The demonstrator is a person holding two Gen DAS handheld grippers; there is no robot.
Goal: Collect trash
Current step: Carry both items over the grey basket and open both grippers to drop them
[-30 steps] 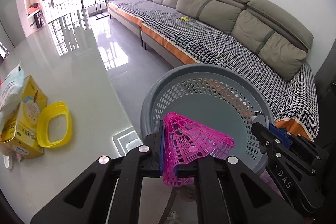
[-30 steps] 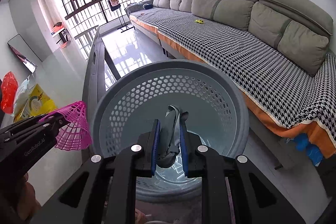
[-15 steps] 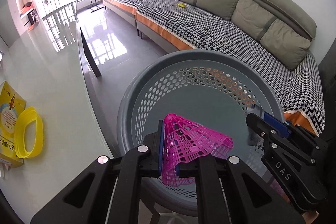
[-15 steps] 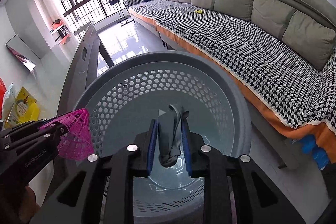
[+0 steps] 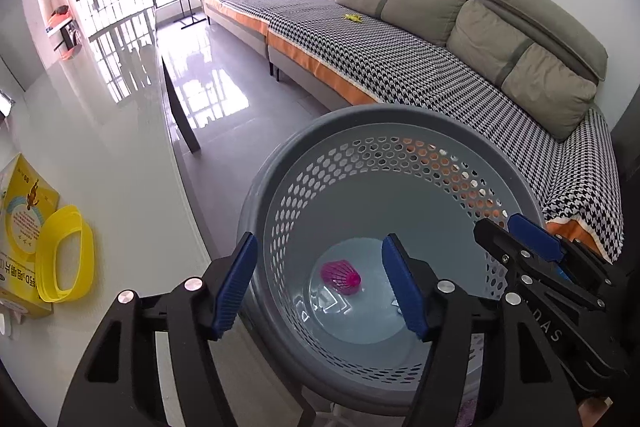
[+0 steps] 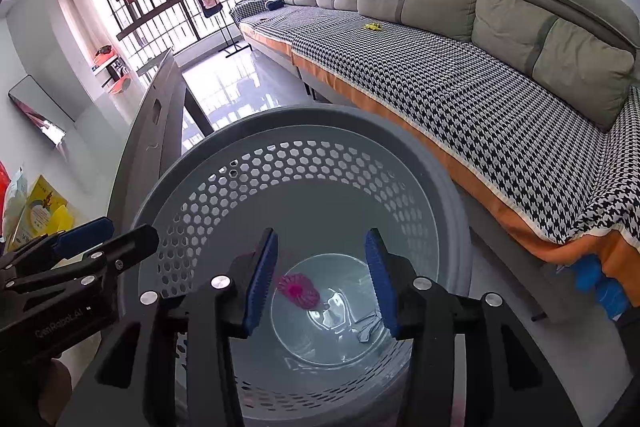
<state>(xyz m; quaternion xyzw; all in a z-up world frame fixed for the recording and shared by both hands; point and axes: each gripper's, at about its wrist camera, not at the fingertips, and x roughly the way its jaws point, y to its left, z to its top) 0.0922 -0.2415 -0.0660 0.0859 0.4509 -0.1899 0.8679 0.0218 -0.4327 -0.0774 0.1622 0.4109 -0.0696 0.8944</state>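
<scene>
Two tools, jaws apart and empty, hover over a grey perforated plastic bin (image 5: 400, 155).
A pink mesh shuttlecock (image 5: 341, 277) lies on its floor; lowering either tool risks knocking the rim, tipping it.

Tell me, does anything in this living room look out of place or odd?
A small yellow scrap lies alone on the sofa's checked seat cover, which looks stray. The pink mesh piece lies tipped on its side at the bottom of the grey basket.
</scene>
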